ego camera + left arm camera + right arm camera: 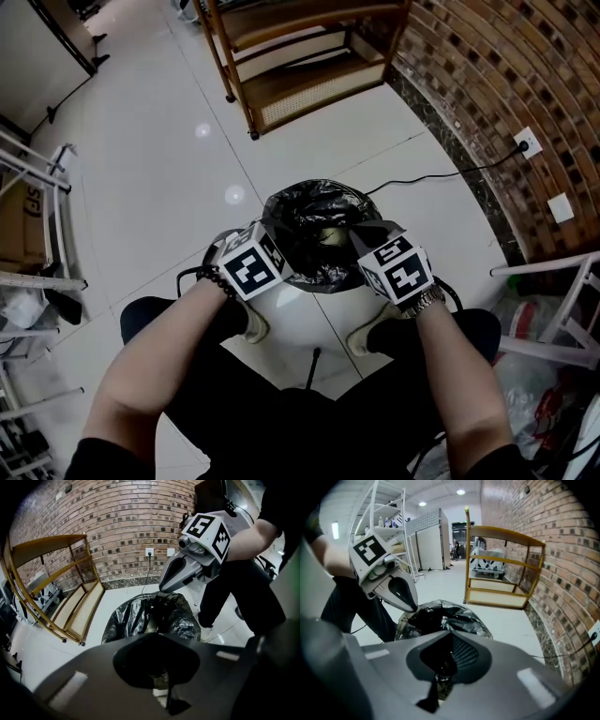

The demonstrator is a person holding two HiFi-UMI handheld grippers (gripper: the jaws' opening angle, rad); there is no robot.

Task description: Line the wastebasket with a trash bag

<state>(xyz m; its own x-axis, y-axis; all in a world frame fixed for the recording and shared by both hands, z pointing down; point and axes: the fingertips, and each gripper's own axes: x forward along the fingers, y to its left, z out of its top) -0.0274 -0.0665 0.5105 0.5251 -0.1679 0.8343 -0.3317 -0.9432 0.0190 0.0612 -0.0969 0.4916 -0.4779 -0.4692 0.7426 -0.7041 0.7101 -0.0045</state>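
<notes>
A white wastebasket stands on the floor between the person's feet, with a black trash bag draped crumpled over its mouth. My left gripper sits at the bag's left rim, jaws shut, with black film pinched at the tips. At the right rim, my right gripper is likewise shut on the bag's edge. In the left gripper view the closed jaws point at the bag, and the right gripper touches its far rim. The right gripper view shows its closed jaws, the bag and the left gripper.
A wooden shelf unit stands beyond the basket. A brick wall runs along the right, with a socket and a black cable across the floor. White metal racks stand at the left and a white frame at the right.
</notes>
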